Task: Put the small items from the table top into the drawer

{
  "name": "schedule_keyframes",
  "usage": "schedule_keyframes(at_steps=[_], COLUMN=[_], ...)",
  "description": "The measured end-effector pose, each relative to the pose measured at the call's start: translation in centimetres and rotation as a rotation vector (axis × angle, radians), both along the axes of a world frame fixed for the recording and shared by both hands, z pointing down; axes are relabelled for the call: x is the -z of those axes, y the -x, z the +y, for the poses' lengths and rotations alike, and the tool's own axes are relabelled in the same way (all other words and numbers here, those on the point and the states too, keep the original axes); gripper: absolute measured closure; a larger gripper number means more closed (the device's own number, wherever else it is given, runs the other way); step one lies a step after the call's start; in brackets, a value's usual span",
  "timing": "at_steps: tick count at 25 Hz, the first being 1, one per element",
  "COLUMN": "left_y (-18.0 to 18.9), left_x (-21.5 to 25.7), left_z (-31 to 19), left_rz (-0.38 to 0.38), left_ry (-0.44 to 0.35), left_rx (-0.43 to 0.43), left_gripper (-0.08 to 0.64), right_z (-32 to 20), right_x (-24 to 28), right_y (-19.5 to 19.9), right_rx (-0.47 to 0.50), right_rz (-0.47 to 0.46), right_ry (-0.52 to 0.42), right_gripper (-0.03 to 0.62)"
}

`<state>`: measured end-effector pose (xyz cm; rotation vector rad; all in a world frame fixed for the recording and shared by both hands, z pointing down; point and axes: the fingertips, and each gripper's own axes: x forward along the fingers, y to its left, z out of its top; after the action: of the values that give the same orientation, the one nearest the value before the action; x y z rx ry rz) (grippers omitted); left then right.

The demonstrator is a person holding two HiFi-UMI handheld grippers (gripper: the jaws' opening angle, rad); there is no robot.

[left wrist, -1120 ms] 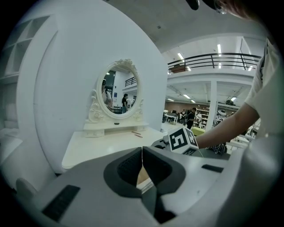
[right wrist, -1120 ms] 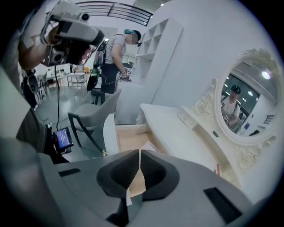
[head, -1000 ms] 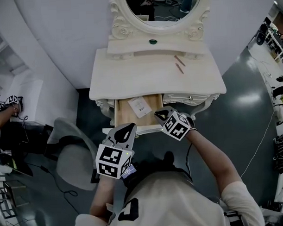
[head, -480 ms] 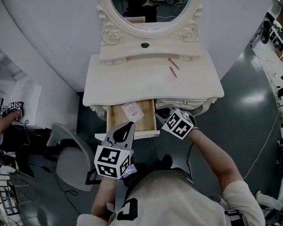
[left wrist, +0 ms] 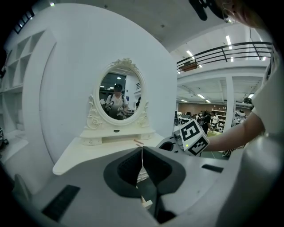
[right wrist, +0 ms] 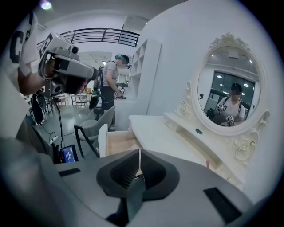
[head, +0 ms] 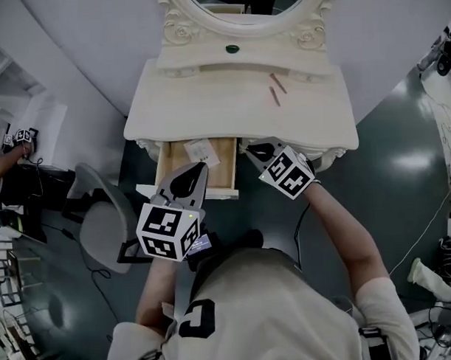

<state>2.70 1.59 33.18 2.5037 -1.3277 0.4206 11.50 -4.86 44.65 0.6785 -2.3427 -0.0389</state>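
Two thin brown sticks [head: 276, 89] lie on the white dressing table [head: 208, 110], right of its middle, and a small green item [head: 232, 48] sits on the shelf under the mirror. The drawer [head: 170, 170] stands pulled out, with a white card [head: 201, 151] inside. My left gripper [head: 190, 177] hovers over the drawer's front, jaws together and empty. At the table's front edge, right of the drawer, my right gripper [head: 255, 147] is shut with nothing in it. In the right gripper view, that gripper [right wrist: 139, 157] points at the drawer [right wrist: 117, 142].
An oval mirror [head: 249, 1] stands at the back of the table. A grey chair [head: 101, 224] is on the floor to the left of the drawer. A person's arm [head: 3, 157] shows at the far left. Cables lie on the dark floor at the right.
Both grippers have moved forward toward the table; the right one now reaches its front edge. The drawer stays open and the sticks have not moved.
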Motion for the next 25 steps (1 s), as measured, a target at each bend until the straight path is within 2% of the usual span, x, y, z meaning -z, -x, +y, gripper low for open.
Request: schedule_keyframes(at_steps=[7, 12, 20, 25], left_y=[-2.1, -2.4, -2.5, -1.4], left_x=[0.1, -0.6, -1.3, -1.4], left_z=[0.3, 0.8, -0.8, -2.7], left_rz=[-0.035, -0.057, -0.063, -0.028], left_ry=[0.004, 0.019, 0.021, 0.012], left_rx=[0.063, 0.085, 0.055, 0.035], left_gripper=[0.503, 0.503, 0.503, 0.503], right_z=[-0.3, -0.7, -2.6, -4.8], right_x=[1.1, 0.9, 1.0, 1.3], right_y=[-0.6, -0.4, 0.1, 0.2], right_rx=[0.083, 0.104, 0.106, 0.084], right_rz=[-0.038, -0.052, -0.037, 0.004], right_ry=[-0.032, -0.039, -0.037, -0.043], right_gripper=[0.558, 0.558, 0.558, 0.557])
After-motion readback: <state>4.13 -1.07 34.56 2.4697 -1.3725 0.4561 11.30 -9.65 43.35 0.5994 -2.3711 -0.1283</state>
